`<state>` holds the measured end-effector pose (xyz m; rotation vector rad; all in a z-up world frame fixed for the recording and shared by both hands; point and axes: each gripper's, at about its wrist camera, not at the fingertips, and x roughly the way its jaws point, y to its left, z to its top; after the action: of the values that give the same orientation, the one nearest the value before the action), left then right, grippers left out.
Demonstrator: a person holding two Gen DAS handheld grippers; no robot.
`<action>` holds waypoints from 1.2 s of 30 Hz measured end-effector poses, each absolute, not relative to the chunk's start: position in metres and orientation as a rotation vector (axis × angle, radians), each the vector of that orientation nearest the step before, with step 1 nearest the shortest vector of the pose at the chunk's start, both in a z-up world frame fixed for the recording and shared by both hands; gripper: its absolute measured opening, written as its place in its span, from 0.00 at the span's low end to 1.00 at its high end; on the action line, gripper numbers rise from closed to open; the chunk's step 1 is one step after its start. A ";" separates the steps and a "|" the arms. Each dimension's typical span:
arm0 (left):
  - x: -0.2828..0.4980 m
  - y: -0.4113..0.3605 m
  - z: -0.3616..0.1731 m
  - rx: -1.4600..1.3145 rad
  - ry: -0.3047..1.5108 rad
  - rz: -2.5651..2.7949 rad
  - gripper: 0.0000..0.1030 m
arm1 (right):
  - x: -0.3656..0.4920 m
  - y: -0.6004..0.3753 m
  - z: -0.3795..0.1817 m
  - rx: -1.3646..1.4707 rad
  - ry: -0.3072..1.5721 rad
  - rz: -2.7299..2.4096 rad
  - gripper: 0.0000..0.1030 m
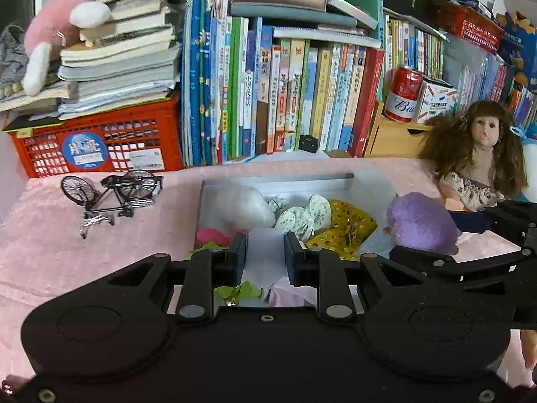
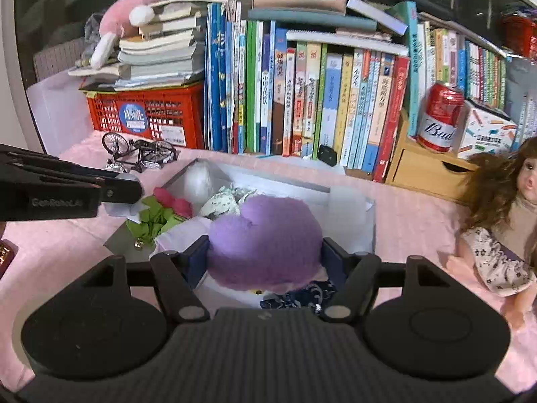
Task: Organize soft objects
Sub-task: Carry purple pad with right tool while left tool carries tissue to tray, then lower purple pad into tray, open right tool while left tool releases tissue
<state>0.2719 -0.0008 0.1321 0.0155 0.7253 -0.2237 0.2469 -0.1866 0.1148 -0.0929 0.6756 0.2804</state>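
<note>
Nearest the lens, the left claw (image 1: 265, 255) is gripping a pale, translucent white piece of soft material (image 1: 263, 258) between narrowly set pads, apparently so that it can be carried over the near rim and dropped in with the rest. Beside it, the right claw (image 2: 265, 258) is clamping a purple plush toy (image 2: 265, 245), its jaws standing fairly wide because the stuffed body is bulky; the plush is hanging at the box's near right corner, seemingly on its way in too. Just beyond both claws, the open grey box (image 1: 278, 181) is sitting on the pink-covered counter (image 1: 43, 241) and is serving as the collecting place: a white fluffy item (image 1: 245, 205), floral fabric pieces (image 1: 305, 216), a gold sequinned cloth (image 1: 349, 226) and a pink and green fabric flower (image 2: 161, 208) are already lying inside. To the right, a doll (image 1: 476, 158) is sitting on the counter outside the box, probably waiting its turn. To the left, a model bicycle (image 1: 110, 194) is standing apart, being hard and likely not part of the job. Farthest back, a row of books (image 1: 285, 94), a red crate (image 1: 97, 144) and a red can (image 1: 402, 95) are lining the wall.
</note>
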 end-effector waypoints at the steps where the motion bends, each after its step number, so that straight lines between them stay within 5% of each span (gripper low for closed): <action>1: 0.275 0.000 0.128 0.006 0.730 -0.229 0.22 | 0.250 -0.186 0.114 -0.092 0.681 0.282 0.70; 31: 0.348 0.006 0.074 -0.089 0.816 -0.252 0.24 | 0.332 -0.178 0.073 -0.052 0.837 0.193 0.72; 36: 0.350 0.005 0.069 -0.093 0.836 -0.254 0.38 | 0.333 -0.179 0.069 -0.038 0.850 0.199 0.80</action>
<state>0.3504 0.0050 0.0693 -0.0927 0.8359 -0.2537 0.3335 -0.1795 0.0695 -0.0385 0.8500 0.1987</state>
